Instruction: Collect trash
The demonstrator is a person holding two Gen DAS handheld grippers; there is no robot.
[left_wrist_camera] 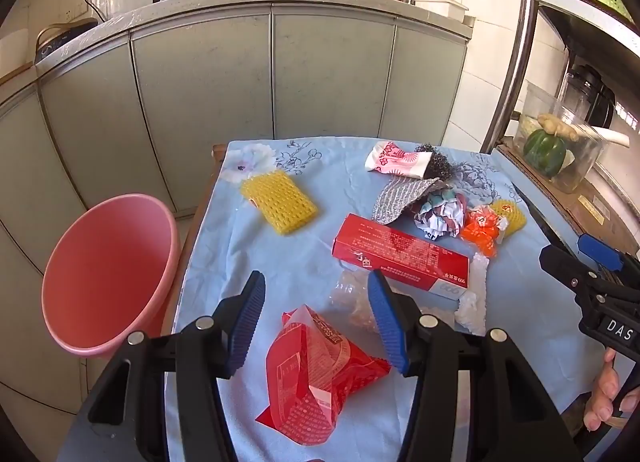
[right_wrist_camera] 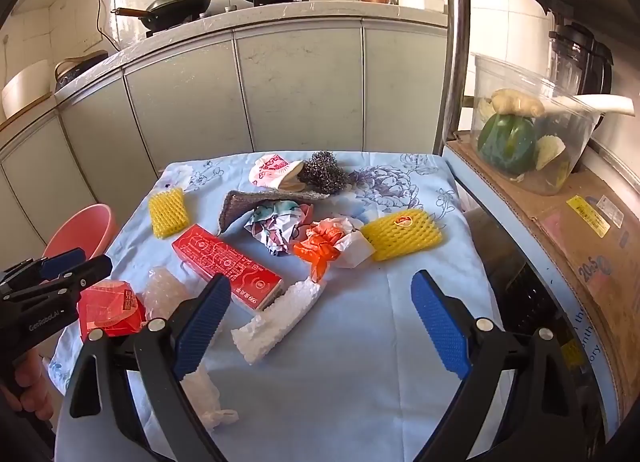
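Observation:
Trash lies scattered on a table with a light blue cloth (left_wrist_camera: pixel 304 246). My left gripper (left_wrist_camera: pixel 316 322) is open, its blue pads either side of a crumpled red wrapper (left_wrist_camera: pixel 320 378), above it and not touching. The wrapper also shows in the right wrist view (right_wrist_camera: pixel 110 312). A red box (left_wrist_camera: pixel 400 254) (right_wrist_camera: pixel 228 266), clear plastic (left_wrist_camera: pixel 352 302) and white foam (right_wrist_camera: pixel 280 314) lie nearby. My right gripper (right_wrist_camera: pixel 320 322) is open and empty over bare cloth near the foam. A pink basin (left_wrist_camera: pixel 108 274) (right_wrist_camera: pixel 80 230) stands off the table's left edge.
Two yellow foam nets (right_wrist_camera: pixel 168 212) (right_wrist_camera: pixel 402 234), crumpled paper (right_wrist_camera: pixel 276 226), an orange wrapper (right_wrist_camera: pixel 320 246), a steel scourer (right_wrist_camera: pixel 322 174) and a grey cloth (right_wrist_camera: pixel 256 202) lie farther back. Grey cabinets stand behind. A shelf with a clear tub of vegetables (right_wrist_camera: pixel 520 134) is at the right.

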